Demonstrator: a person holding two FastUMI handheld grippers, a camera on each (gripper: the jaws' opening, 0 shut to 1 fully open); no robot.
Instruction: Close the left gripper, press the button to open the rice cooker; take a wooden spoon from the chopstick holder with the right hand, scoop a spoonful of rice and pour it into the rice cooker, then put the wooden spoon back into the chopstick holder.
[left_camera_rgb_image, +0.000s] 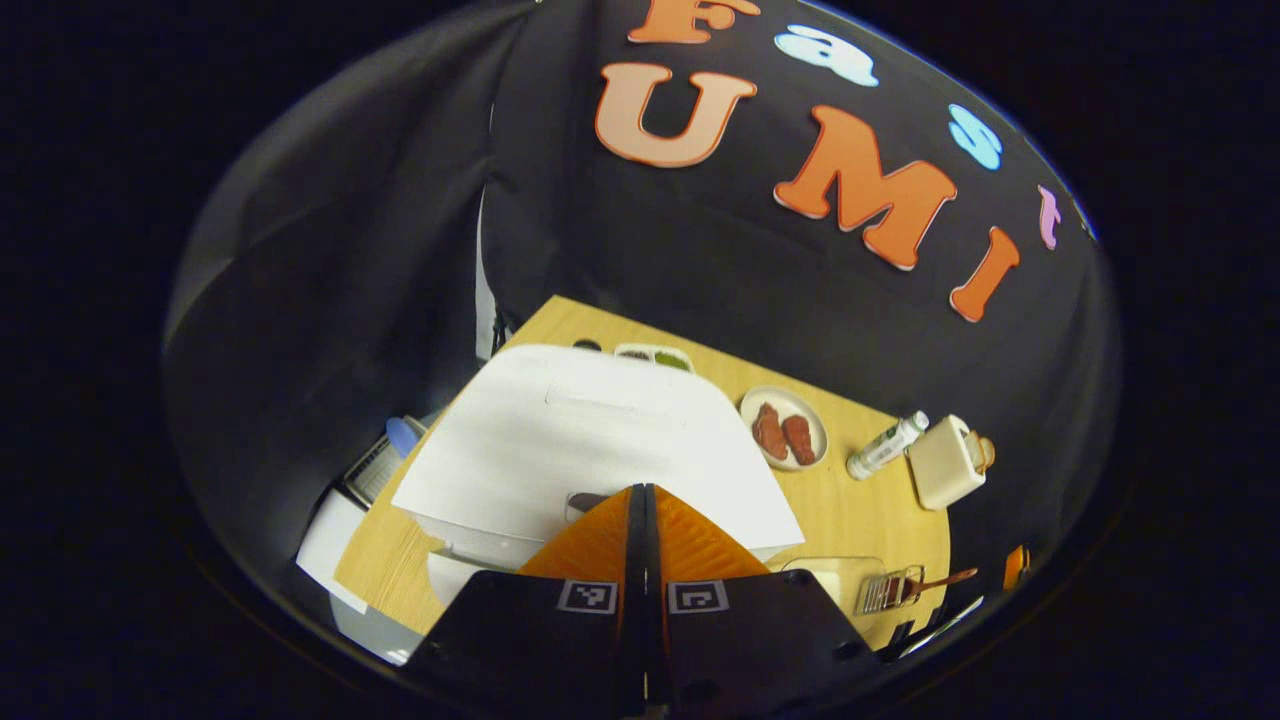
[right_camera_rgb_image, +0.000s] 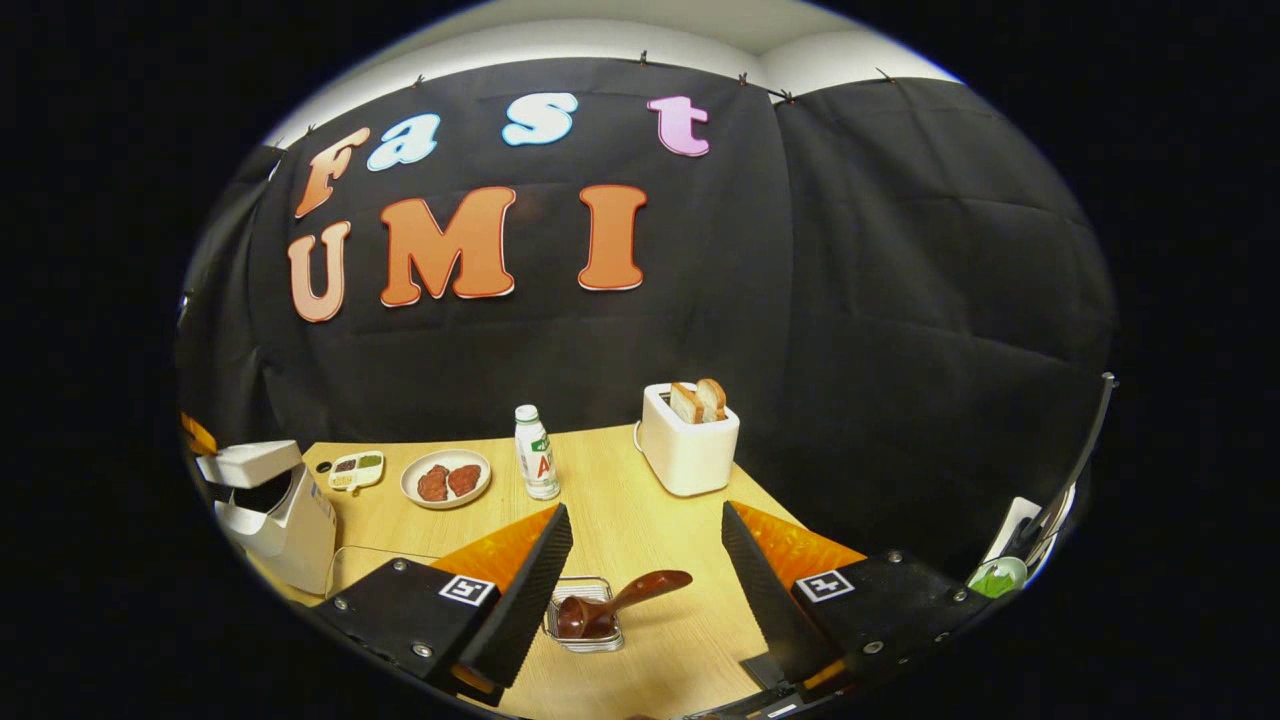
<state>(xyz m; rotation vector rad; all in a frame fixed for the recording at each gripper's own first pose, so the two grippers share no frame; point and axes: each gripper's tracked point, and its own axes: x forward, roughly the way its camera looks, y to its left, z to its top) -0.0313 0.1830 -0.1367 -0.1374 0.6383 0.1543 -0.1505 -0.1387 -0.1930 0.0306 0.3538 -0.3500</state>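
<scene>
Nearest in the left gripper view, the left tool (left_camera_rgb_image: 645, 500) is clenched, its orange fingers pressed flat together with nothing between them. Its tip lies over the dark button (left_camera_rgb_image: 585, 501) at the front edge of the white, boxy rice cooker (left_camera_rgb_image: 580, 440); whether contact is made cannot be told. A slip off the small button is judged the risk here, the cooker being shoved across the light wooden table (left_camera_rgb_image: 860, 500).

In the right gripper view, the right tool (right_camera_rgb_image: 645, 555) is spread wide and empty. The dark brown wooden spoon (right_camera_rgb_image: 625, 600) rests tilted in the wire-mesh chopstick holder (right_camera_rgb_image: 585, 620) at six o'clock, between the fingers but untouched. A grab on the slanted handle could tip the light holder. The cooker's lid appears raised at nine o'clock.
</scene>
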